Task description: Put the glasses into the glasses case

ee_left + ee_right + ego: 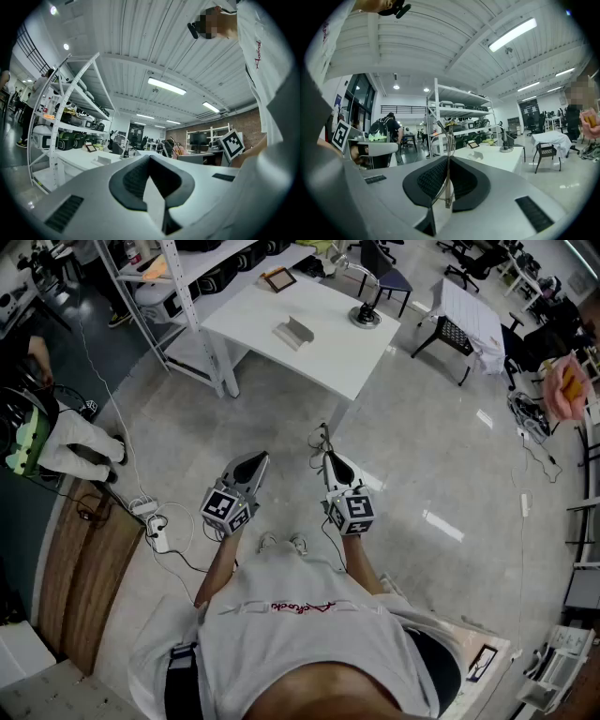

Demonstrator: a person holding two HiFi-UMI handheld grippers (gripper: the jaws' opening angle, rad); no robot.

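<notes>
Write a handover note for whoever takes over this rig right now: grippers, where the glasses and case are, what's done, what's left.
Left gripper: shut, empty, held level.
Right gripper: shut on the glasses, whose thin wire frame sticks up out of the jaws.
Case: on the white table ahead, well away from both grippers. It looks open.
Done: glasses are in hand.
Left: step up to the table, lay the glasses in the case, release.
</notes>
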